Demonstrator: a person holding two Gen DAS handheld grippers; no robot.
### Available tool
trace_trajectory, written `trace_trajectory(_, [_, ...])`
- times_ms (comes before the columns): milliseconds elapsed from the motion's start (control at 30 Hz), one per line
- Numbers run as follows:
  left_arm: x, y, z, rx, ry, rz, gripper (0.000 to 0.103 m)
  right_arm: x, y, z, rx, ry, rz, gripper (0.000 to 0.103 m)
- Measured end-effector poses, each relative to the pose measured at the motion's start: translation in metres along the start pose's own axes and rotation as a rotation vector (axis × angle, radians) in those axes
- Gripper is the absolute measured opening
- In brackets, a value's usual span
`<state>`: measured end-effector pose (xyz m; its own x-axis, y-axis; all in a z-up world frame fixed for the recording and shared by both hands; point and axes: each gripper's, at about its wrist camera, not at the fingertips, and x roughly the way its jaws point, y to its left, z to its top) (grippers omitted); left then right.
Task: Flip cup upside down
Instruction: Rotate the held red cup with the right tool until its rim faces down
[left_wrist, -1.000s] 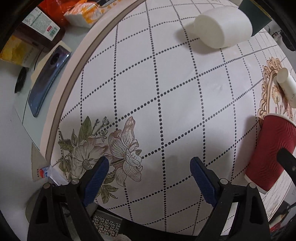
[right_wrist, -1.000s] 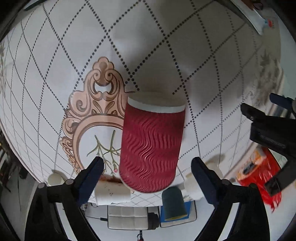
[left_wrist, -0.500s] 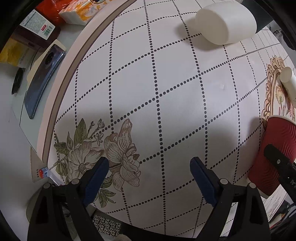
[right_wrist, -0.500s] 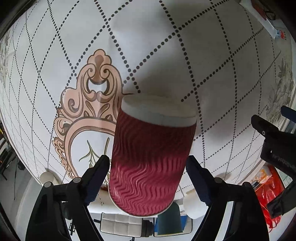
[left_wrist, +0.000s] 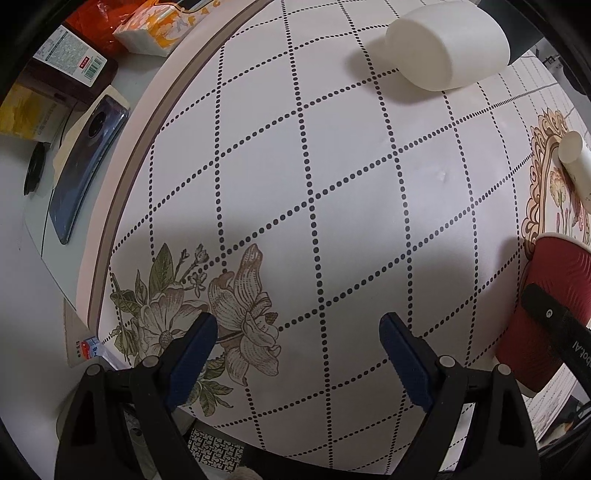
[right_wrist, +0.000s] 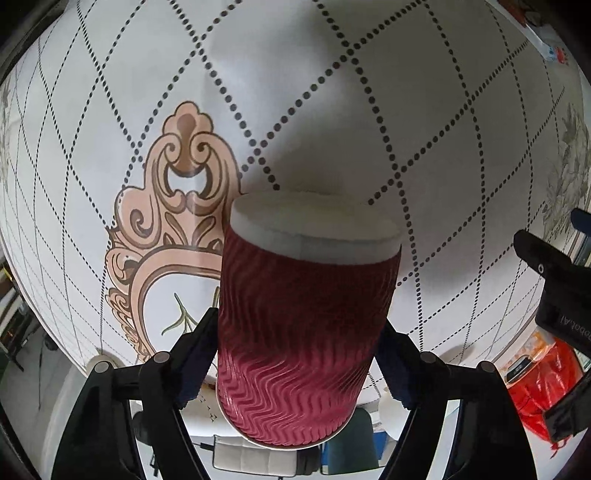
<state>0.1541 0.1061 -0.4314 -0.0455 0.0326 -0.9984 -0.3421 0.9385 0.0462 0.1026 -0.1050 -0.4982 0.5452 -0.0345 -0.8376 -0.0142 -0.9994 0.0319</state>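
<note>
Cup (right_wrist: 303, 332), red and ribbed, sits pinched between our right gripper (right_wrist: 295, 358) pads at 6 o'clock, white end toward the desk (right_wrist: 332, 110), presumably mid-flip. Left gripper (left_wrist: 299, 354) hangs spread, holding nothing.

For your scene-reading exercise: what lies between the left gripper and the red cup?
Only bare patterned tablecloth. The left wrist view shows the open left gripper over dotted lines and a printed flower, with the red cup off to its right.
</note>
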Motion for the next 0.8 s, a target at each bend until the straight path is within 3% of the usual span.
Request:
trace_trajectory(467, [-0.012, 0.009, -0.003, 0.017, -0.022, 0.012, 0.09, -0.013, -0.024, -0.004, 0.178, -0.014, 0.007, 0.078])
trace_trajectory(800, [-0.021, -0.009, -0.006, 0.064, -0.043, 0.028, 0.09, -0.014, -0.043, -0.031, 0.597, -0.053, 0.159, 0.078])
